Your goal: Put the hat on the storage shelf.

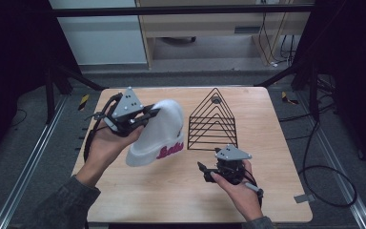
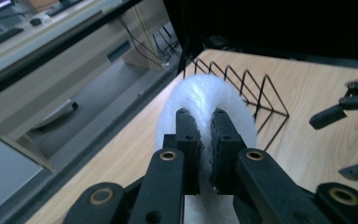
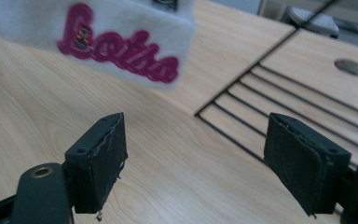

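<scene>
Left tool (image 1: 145,116) was clamped on the white hat (image 1: 164,129); right tool (image 1: 208,171) gaped empty. Rack (image 1: 213,121) sat at 3 o'clock: keep the pinch firm, lift clear before crossing.

One marking is present: cursive lettering in magenta-pink on the front panel of the white fleecy fabric cap (image 3: 98,28). In the right gripper view it appears to begin with "L" and end in "s"; the middle letters are blurred and the word cannot be read with certainty. In the high view the same lettering on the cap (image 1: 169,151) is too small to read. No other legible text, numbers or signs.
</scene>
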The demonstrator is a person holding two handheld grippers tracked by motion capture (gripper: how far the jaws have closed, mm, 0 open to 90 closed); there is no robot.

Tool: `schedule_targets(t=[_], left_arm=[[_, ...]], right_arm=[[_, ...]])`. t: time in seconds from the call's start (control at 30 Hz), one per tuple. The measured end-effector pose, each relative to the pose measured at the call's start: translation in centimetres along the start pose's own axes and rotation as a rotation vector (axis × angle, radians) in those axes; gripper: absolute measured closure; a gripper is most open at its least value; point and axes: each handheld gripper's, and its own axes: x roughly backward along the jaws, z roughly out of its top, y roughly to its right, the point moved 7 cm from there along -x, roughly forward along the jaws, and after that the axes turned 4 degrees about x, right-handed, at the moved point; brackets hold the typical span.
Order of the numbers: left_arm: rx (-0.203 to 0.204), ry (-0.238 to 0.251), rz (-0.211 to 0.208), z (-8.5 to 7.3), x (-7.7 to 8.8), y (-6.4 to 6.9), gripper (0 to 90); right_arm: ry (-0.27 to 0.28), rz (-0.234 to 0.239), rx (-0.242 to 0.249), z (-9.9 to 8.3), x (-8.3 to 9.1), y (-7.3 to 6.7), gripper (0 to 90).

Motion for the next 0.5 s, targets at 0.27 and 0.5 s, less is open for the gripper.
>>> schedule_targets(t=[0.27,0.5], left_arm=[[-0.028,0.097,-0.035,3.3,1.3,0.0,84.2],[-0.042,0.128,-0.061,5.6,1.8,0.4,84.1]], right_arm=[[0.036,0.024,0.055,3.1,0.8,-0.2,26.0],[0.07,0.042,0.073,5.8,1.0,0.0,24.1]])
